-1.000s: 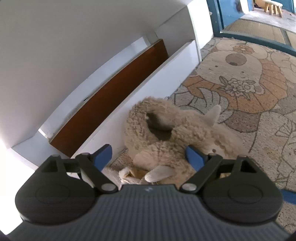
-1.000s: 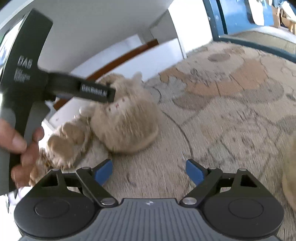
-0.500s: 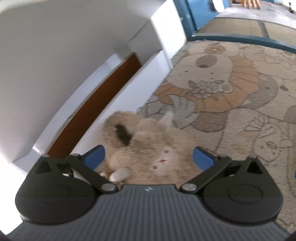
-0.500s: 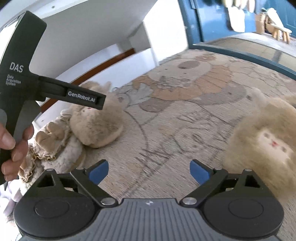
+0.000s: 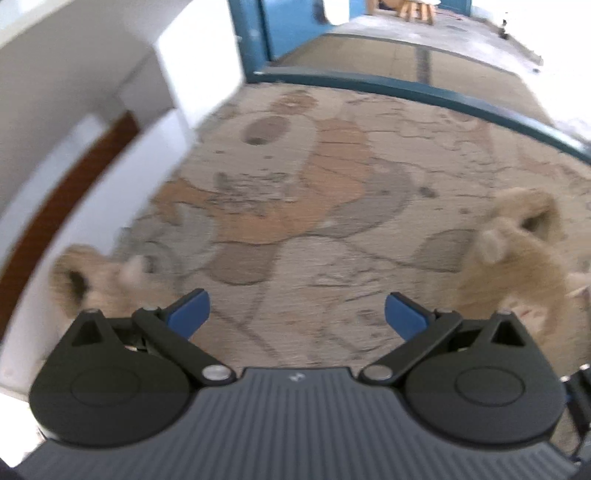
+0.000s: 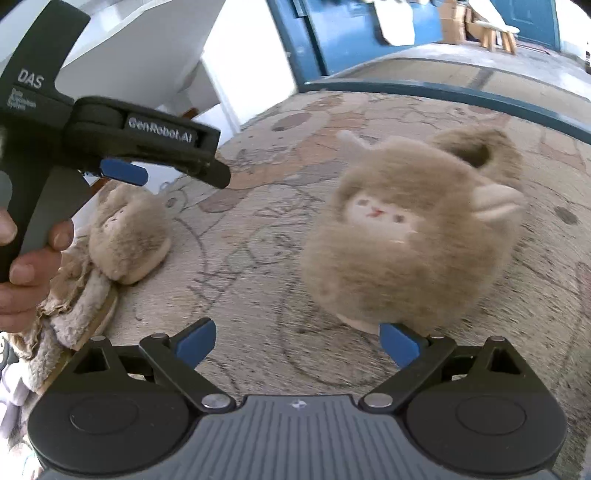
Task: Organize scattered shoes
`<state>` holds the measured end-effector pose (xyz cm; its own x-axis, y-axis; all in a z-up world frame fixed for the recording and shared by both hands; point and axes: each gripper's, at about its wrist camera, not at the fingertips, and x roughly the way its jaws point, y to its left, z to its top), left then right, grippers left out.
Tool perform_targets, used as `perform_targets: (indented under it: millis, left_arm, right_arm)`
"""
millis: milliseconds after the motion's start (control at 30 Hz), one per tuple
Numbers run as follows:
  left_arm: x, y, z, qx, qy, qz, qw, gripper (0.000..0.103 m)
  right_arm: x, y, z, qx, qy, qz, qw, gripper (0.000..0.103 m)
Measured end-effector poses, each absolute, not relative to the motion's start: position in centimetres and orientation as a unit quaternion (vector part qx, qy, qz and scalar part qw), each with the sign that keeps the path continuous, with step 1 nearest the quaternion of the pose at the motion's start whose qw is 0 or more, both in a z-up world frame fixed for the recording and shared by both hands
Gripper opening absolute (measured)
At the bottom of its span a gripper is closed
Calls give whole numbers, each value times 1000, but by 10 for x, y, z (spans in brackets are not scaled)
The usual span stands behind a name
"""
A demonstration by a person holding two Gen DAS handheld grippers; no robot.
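One slipper (image 6: 129, 236) sits by the cabinet (image 5: 110, 173) at nine o'clock; its mate (image 6: 406, 240) waits at two o'clock; both grippers (image 5: 295, 314) (image 6: 295, 343) gape, empty

Three pieces of fluffy footwear lie on one patterned rug (image 6: 258, 258): two matching tan plush animal-face slippers, one (image 6: 410, 236) out in the open and its twin (image 6: 129, 236) near the white cabinet (image 5: 122, 177), plus one shaggy flat slipper (image 6: 74, 314) touching the twin. Two handheld grippers are in play, the left gripper (image 5: 295, 315) and the right gripper (image 6: 297, 341), each with two blue-tipped fingers. One person's hand (image 6: 26, 273) shows. One wooden stool (image 6: 495, 33) stands beyond the doorway.
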<state>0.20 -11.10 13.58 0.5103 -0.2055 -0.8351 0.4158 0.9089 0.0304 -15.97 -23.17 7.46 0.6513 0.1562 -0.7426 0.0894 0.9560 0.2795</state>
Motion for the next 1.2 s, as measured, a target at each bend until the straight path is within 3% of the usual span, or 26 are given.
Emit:
perform_targets:
  millis: [333, 667, 833, 867, 900, 933, 1000, 1100, 1200]
  left_arm:
    - [16, -176, 133, 64, 466, -272, 840, 103]
    - [6, -254, 112, 179, 445, -313, 819, 103]
    - [18, -259, 92, 184, 487, -323, 790, 101]
    - [22, -255, 90, 171, 500, -326, 784, 90]
    - [27, -251, 88, 157, 513, -328, 778, 72]
    - [31, -247, 87, 138, 529, -331, 769, 66]
    - [35, -240, 85, 105, 554, -340, 753, 38]
    - [26, -246, 93, 124, 538, -349, 757, 29]
    - [20, -243, 98, 123, 537, -346, 759, 26]
  right_arm:
    - [-168, -264, 72, 166, 413, -54, 894, 100]
    - [-162, -275, 75, 172, 403, -72, 896, 101]
    - [-149, -274, 69, 168, 404, -80, 896, 101]
    - [-146, -274, 67, 169, 404, -81, 895, 102]
    - [-145, -274, 66, 170, 403, -80, 896, 102]
    - [-143, -273, 66, 165, 401, -79, 897, 101]
    - [-138, -270, 65, 144, 397, -74, 904, 97]
    - [-136, -269, 66, 137, 397, -67, 905, 89]
    - [-141, -271, 69, 128, 395, -57, 908, 79]
